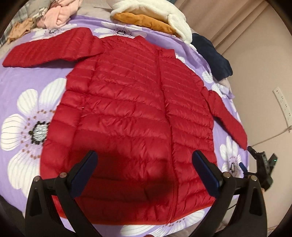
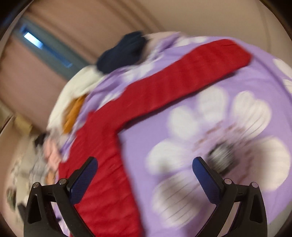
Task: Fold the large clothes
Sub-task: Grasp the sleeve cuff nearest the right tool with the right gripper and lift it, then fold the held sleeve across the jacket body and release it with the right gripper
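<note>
My left gripper (image 1: 145,160) hangs wide open and empty at the bottom of its frame, over the lower hem of the red puffer jacket (image 1: 138,113). The jacket lies flat and zipped, filling the centre of the purple flowered bedsheet (image 1: 23,80), sleeves spread to upper left and right. My right gripper (image 2: 145,166) is equally wide open, holding nothing; its view is blurred, showing one sleeve (image 2: 182,76) running to the upper right. At the top, a cream and orange garment (image 1: 155,20), a navy one (image 1: 211,56), and pink clothes (image 1: 56,16).
</note>
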